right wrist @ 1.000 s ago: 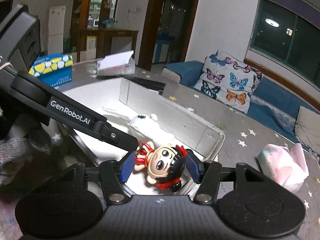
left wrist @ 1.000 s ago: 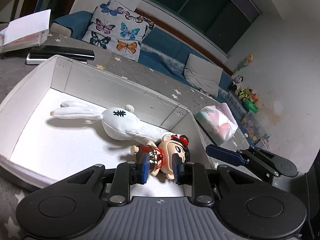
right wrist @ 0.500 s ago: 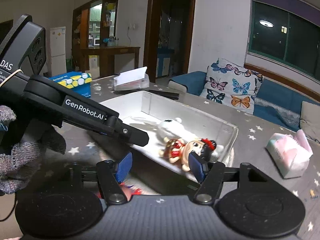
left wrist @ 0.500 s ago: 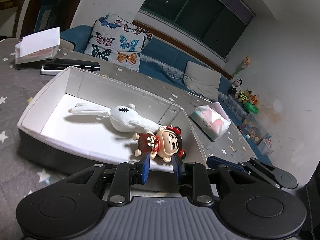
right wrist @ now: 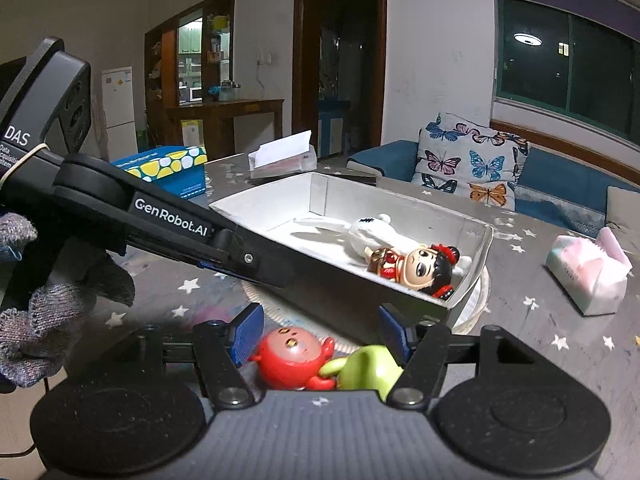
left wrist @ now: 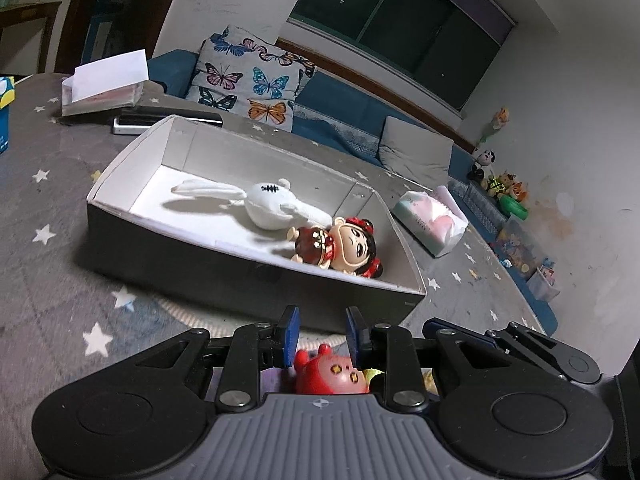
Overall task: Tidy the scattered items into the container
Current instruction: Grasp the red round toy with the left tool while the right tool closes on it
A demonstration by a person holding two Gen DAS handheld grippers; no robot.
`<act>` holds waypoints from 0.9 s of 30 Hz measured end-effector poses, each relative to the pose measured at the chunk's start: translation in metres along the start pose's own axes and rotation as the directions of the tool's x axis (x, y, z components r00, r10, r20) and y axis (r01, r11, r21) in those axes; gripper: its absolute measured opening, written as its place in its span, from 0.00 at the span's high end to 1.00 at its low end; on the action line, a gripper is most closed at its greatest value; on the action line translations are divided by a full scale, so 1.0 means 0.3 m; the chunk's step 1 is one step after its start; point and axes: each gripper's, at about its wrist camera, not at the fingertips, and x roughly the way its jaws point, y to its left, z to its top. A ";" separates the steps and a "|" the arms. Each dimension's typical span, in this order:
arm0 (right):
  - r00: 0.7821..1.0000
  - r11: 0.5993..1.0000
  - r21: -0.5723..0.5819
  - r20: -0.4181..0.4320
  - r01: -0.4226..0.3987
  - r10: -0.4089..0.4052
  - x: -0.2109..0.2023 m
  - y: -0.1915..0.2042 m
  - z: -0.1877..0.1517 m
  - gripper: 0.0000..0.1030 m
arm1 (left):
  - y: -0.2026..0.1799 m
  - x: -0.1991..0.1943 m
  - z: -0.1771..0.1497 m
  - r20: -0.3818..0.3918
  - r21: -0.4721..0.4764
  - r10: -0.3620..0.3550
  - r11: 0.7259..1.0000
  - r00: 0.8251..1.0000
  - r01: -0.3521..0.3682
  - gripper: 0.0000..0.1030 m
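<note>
Progress: white box (left wrist: 120, 204) holds plush rabbit (left wrist: 264, 206) and red-dressed doll (left wrist: 340, 242); red figure (right wrist: 290, 356) and green figure (right wrist: 368, 368) lie outside, just before its near wall | Doll: lengthwise along box, head toward right end | left gripper (left wrist: 322, 334) parted, empty; right gripper (right wrist: 320, 330) wide apart, empty

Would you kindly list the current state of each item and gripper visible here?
White box: open-topped, holds two toys.
White rabbit plush: lying in the box.
Black-haired doll: lying in the box, against the plush.
Red figure: on the table, outside the box.
Green figure: on the table, touching the red figure.
Left gripper: open, empty.
Right gripper: open, empty.
</note>
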 end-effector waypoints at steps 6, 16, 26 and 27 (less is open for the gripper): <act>1.000 1.000 0.007 -0.031 0.004 -0.003 -0.005 0.025 -0.049 0.37 | 0.001 -0.003 -0.036 -0.020 -0.006 -0.002 1.000 1.000 0.002 0.73; 0.999 0.999 0.040 -0.036 0.009 -0.007 -0.019 0.015 -0.081 0.37 | 0.002 -0.008 -0.067 -0.039 -0.016 0.003 1.000 0.999 -0.003 0.73; 0.997 0.999 0.004 -0.062 -0.046 0.046 0.044 0.067 -0.072 0.37 | 0.012 -0.015 -0.070 -0.043 -0.029 0.002 1.000 0.999 -0.003 0.72; 0.997 0.999 0.001 -0.066 -0.048 0.048 0.054 0.072 -0.072 0.37 | 0.015 -0.016 -0.069 -0.043 -0.031 0.001 1.000 0.999 -0.002 0.72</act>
